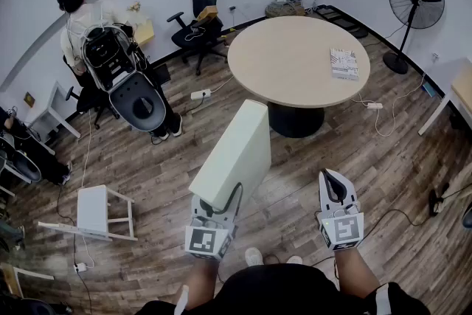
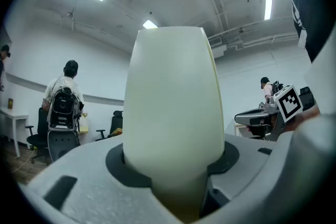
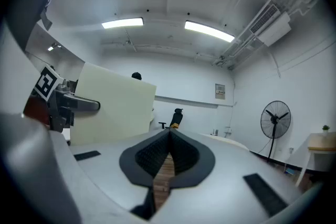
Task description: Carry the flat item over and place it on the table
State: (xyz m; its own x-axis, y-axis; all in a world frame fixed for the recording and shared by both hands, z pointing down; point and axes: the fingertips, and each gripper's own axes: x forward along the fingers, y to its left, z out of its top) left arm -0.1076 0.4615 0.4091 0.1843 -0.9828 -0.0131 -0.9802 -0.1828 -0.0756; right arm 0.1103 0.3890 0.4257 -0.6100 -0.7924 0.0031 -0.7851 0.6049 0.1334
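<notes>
Board, pale cream and flat, rises on edge from the left gripper at the lower middle of the head view, its free end tilting toward the frame's upper right. The jaws are clamped on its lower end, one pad on each broad face. In the left gripper view the board fills the centre and is wedged into the dark pads of the left gripper. That view also catches the right gripper at mid right.

The right gripper sits well apart to the board's right, jaws closed together with nothing between them. The right gripper view confirms this: the pads of the right gripper meet. It also shows the board's broad face at left.

Only the head view shows the round table at upper centre, clear of the board, with a booklet on it. A standing fan is at the upper right.
</notes>
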